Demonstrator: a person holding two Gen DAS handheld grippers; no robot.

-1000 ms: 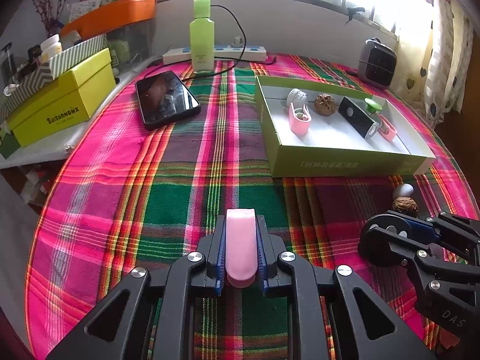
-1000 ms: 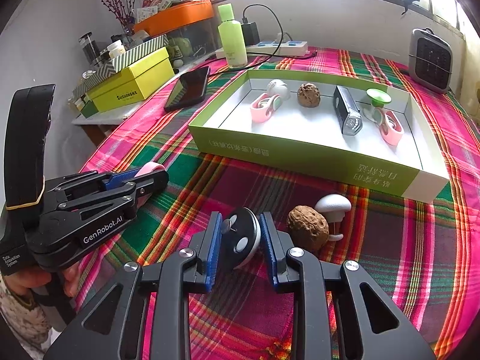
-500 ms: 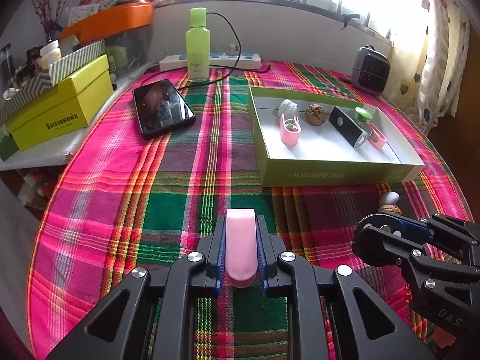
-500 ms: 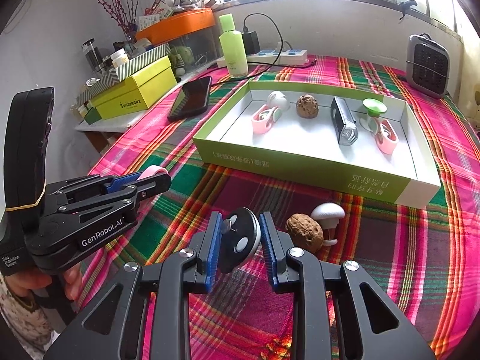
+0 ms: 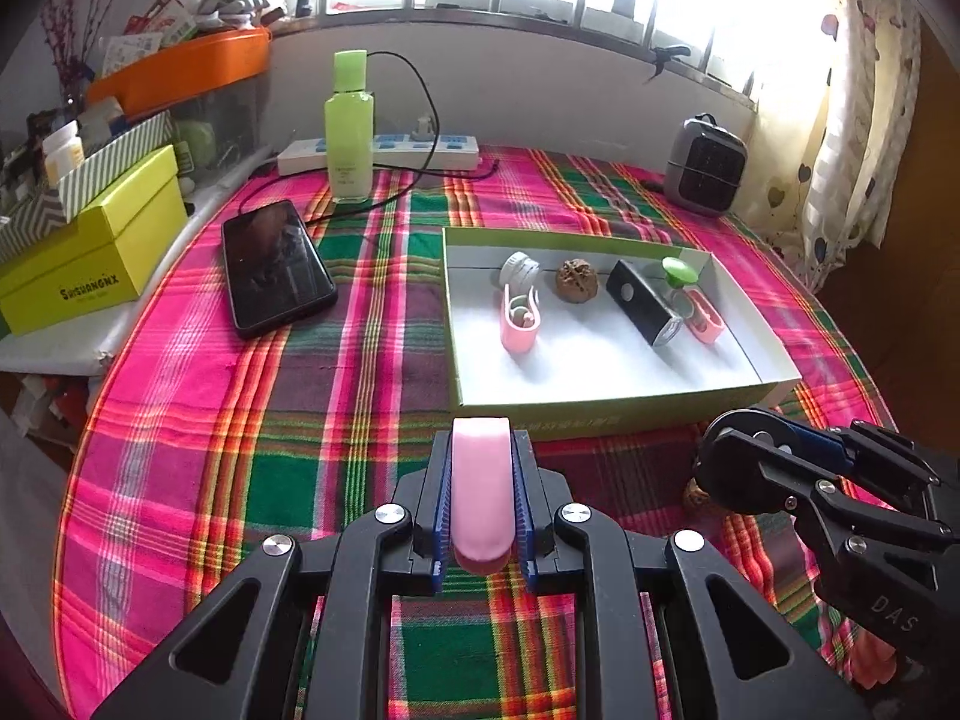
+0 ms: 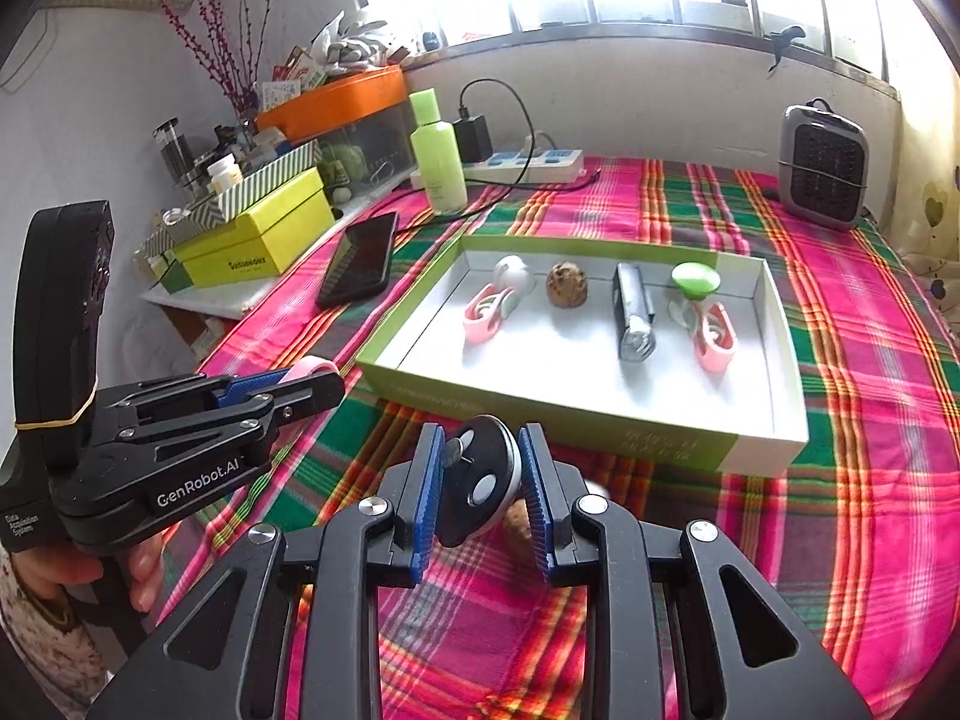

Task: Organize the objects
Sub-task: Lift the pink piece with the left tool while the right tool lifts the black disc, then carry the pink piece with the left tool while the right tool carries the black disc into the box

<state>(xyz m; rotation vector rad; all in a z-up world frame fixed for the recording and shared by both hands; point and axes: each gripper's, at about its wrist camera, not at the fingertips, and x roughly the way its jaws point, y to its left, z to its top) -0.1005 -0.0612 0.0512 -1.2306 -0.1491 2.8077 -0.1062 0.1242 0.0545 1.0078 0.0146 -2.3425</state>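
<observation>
The left tongs [image 5: 481, 501] are clamped tight on a pink plastic clip [image 5: 480, 498], held above the plaid-covered bench [image 5: 270, 420] just short of the near wall of the shallow green-and-white cardboard tray [image 5: 600, 414]. The right tongs [image 6: 480, 489] are closed, slightly apart, on a round black-and-grey disc [image 6: 480, 486], also just before that near wall. Inside the tray lie two more pink clips [image 6: 487, 312], a white round cap [image 6: 513, 273], a brown walnut [image 6: 566, 282], a dark silver-ended block [image 6: 633, 312] and a green-topped piece [image 6: 696, 282]. Left of the tray lies a black phone [image 5: 276, 267]; beyond it stands a green bottle [image 5: 349, 126]. A second walnut [image 6: 516, 525] sits on the cloth behind the right tongs.
</observation>
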